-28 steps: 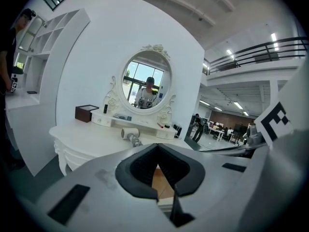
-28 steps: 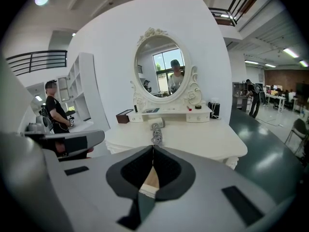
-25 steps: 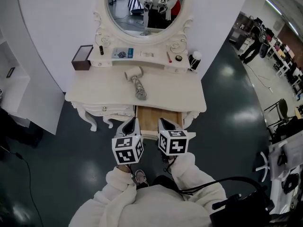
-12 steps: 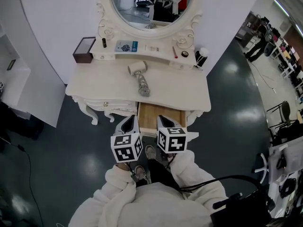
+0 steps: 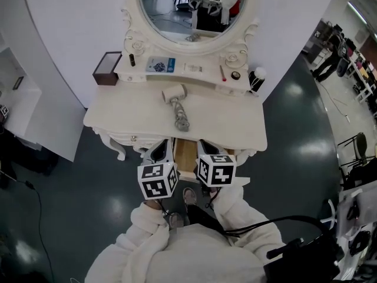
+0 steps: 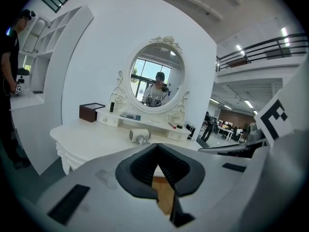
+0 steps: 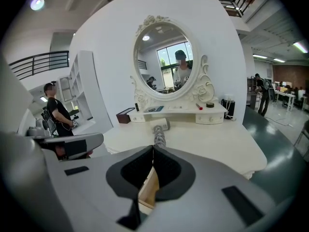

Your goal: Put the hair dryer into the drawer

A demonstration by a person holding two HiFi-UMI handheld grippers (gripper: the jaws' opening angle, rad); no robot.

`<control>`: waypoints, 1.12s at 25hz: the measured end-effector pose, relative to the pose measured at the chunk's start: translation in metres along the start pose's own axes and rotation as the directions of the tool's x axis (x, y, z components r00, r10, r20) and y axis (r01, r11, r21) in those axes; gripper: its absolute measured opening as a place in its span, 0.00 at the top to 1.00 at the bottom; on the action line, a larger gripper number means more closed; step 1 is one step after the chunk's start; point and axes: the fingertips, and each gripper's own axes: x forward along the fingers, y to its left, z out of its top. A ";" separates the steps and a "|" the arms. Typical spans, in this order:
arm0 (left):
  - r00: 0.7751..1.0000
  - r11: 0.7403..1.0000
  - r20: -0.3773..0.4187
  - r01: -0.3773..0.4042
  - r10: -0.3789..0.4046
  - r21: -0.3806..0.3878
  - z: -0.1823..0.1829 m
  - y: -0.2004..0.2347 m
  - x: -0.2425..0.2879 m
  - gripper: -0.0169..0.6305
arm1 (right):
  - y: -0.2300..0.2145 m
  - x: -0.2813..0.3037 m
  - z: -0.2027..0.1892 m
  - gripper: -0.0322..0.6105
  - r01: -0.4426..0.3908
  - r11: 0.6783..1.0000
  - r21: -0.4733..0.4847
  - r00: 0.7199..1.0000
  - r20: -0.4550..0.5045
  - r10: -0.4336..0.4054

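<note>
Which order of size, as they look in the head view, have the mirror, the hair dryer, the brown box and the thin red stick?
1. mirror
2. hair dryer and brown box: about alike, not ranked
3. thin red stick

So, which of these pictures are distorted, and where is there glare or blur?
Head view: wide-angle bending; the glossy dark floor carries soft light patches; the white hair dryer with grey handle is sharp. Left gripper view: strong fisheye with black corners, the left gripper slightly soft. Right gripper view: the same for the right gripper.
</note>
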 end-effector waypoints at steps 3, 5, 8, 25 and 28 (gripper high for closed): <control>1.000 1.000 0.004 -0.006 0.006 0.006 0.007 0.003 0.008 0.96 | -0.001 0.007 0.008 0.85 -0.008 1.000 -0.003 1.000 0.004 0.008; 1.000 1.000 0.004 -0.007 0.007 0.006 0.009 0.004 0.012 0.96 | -0.002 0.011 0.010 0.85 -0.010 1.000 -0.006 1.000 0.001 0.010; 1.000 1.000 0.005 -0.007 0.007 0.007 0.011 0.004 0.018 0.96 | -0.005 0.014 0.012 0.85 -0.013 1.000 -0.010 1.000 -0.004 0.013; 0.998 1.000 0.051 -0.027 0.027 0.003 0.040 0.027 0.033 0.96 | 0.007 0.038 0.051 0.85 -0.037 0.998 -0.049 0.999 0.005 0.038; 0.997 0.999 0.069 -0.042 0.041 0.009 0.052 0.034 0.038 0.96 | 0.011 0.053 0.067 0.85 -0.066 0.994 -0.083 0.998 -0.006 0.065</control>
